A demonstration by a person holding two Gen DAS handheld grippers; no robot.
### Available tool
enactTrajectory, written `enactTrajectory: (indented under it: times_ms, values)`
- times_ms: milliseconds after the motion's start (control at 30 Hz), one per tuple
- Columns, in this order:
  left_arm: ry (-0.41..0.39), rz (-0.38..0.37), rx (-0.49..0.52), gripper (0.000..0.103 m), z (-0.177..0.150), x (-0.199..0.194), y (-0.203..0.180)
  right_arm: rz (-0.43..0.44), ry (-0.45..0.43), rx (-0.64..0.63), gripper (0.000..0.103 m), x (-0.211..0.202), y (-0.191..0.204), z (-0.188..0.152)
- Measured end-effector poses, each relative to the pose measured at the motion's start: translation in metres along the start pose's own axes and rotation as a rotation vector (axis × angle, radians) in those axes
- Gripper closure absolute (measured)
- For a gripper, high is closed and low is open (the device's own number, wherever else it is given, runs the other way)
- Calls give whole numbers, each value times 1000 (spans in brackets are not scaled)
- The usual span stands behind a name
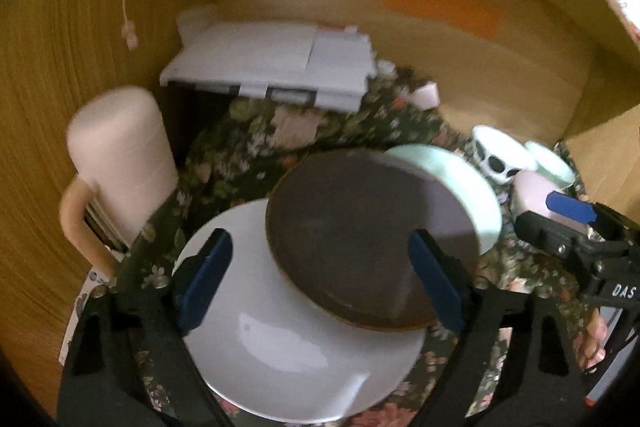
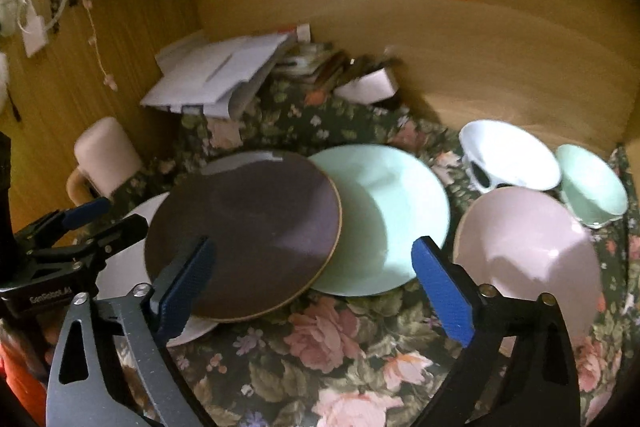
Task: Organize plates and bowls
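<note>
Plates overlap in a row across the floral tablecloth (image 2: 340, 359): your brown plate (image 2: 244, 235) sits in the middle, tilted, its left edge resting on the white plate (image 1: 280, 359) and its right edge lapping over the mint plate (image 2: 384, 219). From the right wrist view you see only a sliver of the white plate, the rest being covered by the brown one and by your left gripper (image 1: 320, 279). From the left wrist view the mint plate shows only as a crescent behind the brown rim.

Your left gripper has its jaws spread wide, one blue pad over the white plate and the other over the brown plate's near edge; whether either pad touches is hard to tell. Your right gripper (image 2: 316, 291) is likewise spread wide, holding nothing, its left pad above the brown plate and its right pad between the mint plate and the pink bowl (image 2: 528, 255).

The pink bowl lies tipped, its mouth facing you, partly cut off by the right finger. Behind it the white patterned bowl (image 2: 508, 155) and the small mint bowl (image 2: 592, 183) also lie tipped, just beside each other near the wooden wall. Both views are blurred, so the pattern's detail is unclear.

At the left stands an upside-down pink mug (image 1: 120, 163), handle toward you, and behind the plates a stack of white papers (image 1: 272, 63).
</note>
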State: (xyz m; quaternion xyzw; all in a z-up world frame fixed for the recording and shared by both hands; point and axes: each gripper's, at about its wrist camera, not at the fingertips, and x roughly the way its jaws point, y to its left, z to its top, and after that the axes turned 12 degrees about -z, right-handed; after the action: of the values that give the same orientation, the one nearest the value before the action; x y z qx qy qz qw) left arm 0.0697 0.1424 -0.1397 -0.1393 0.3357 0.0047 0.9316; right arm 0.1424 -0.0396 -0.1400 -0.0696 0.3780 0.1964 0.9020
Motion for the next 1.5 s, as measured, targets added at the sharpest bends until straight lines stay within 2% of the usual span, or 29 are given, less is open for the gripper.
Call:
enactTrajectory:
  times_ms: [133,233,333,500,667,767,967,1133,1500]
  values:
    - [54,4,-27,17,-3,18,17,22,78,-14,19,27,2,3]
    - [83,8,-30,19,-5,26,24,40,129,-16,30,43,0,6]
    - [102,-1,-37,23,-6,31,29,38,149,-19,36,54,-4,9]
    - [131,-15,-52,35,-5,39,33,21,176,-22,52,68,-7,15]
    - [154,-28,-58,46,-4,46,34,41,203,-5,62,81,-11,19]
    - [170,-42,-76,52,-4,50,37,55,214,-1,63,85,-10,20]
    - [189,-59,-86,57,-6,55,37,75,227,-6,63,90,-8,19]
    - [192,-80,-83,62,-7,59,35,107,230,5,68,94,-4,19]
    - [178,-63,-79,63,-5,56,31,114,213,10,71,90,-4,18]
